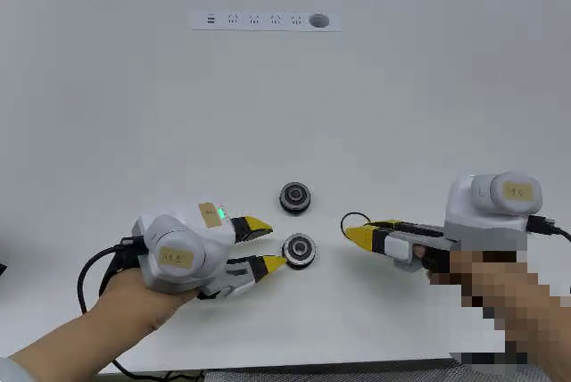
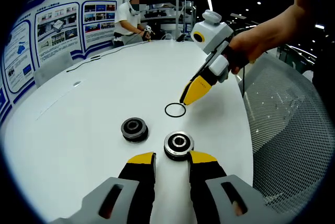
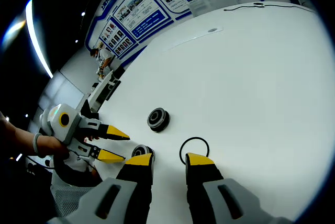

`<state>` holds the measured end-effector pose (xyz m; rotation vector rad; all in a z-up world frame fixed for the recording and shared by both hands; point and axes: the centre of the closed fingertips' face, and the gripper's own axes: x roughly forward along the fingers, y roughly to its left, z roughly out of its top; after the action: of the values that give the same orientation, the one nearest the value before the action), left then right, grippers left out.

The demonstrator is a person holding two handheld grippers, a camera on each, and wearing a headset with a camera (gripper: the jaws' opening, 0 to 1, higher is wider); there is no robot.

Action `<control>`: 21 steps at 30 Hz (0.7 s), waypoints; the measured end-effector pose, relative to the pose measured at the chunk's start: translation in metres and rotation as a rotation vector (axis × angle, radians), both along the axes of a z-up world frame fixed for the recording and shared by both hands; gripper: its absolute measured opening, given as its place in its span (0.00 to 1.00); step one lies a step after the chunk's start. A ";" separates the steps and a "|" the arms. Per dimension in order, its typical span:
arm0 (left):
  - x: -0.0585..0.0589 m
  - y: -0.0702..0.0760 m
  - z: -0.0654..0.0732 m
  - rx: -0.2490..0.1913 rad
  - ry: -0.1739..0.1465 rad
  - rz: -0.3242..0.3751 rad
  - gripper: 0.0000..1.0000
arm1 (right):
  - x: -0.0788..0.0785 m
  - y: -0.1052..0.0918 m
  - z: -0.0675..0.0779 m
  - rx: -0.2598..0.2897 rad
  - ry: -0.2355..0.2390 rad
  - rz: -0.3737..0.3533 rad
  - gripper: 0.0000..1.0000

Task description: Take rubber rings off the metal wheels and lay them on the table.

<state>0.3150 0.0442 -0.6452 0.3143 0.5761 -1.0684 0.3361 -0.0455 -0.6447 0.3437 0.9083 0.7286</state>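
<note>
Two metal wheels lie on the white table: the far wheel and the near wheel. My left gripper is open, its yellow tips just short of the near wheel on either side. A thin black rubber ring lies flat on the table. My right gripper stands open with nothing between its jaws, its tips at the ring's edge.
A white power strip lies at the far side of the table. Black cables trail from both grippers toward the near table edge. A mesh surface lies beyond the table's edge, and a person stands far off.
</note>
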 end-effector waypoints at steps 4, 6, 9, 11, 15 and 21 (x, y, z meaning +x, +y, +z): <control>-0.001 -0.005 0.000 -0.003 0.004 -0.009 0.23 | -0.003 0.009 0.001 0.016 0.003 0.030 0.25; -0.001 -0.007 0.000 -0.002 -0.001 -0.010 0.24 | -0.005 0.015 0.002 0.021 0.002 0.046 0.25; 0.001 -0.010 0.002 -0.003 -0.005 -0.015 0.23 | -0.008 0.024 0.003 0.033 0.004 0.069 0.24; 0.000 -0.013 0.004 -0.007 -0.005 -0.017 0.22 | -0.009 0.028 0.003 0.038 0.004 0.078 0.24; 0.001 -0.018 0.004 -0.002 -0.009 -0.027 0.20 | -0.012 0.033 0.004 0.045 0.005 0.094 0.23; 0.001 -0.024 0.003 0.013 -0.015 -0.050 0.18 | -0.012 0.034 0.004 0.048 0.006 0.095 0.23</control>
<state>0.3156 0.0198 -0.6419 0.3496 0.5649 -1.1104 0.3238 -0.0114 -0.6408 0.3472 0.9187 0.8384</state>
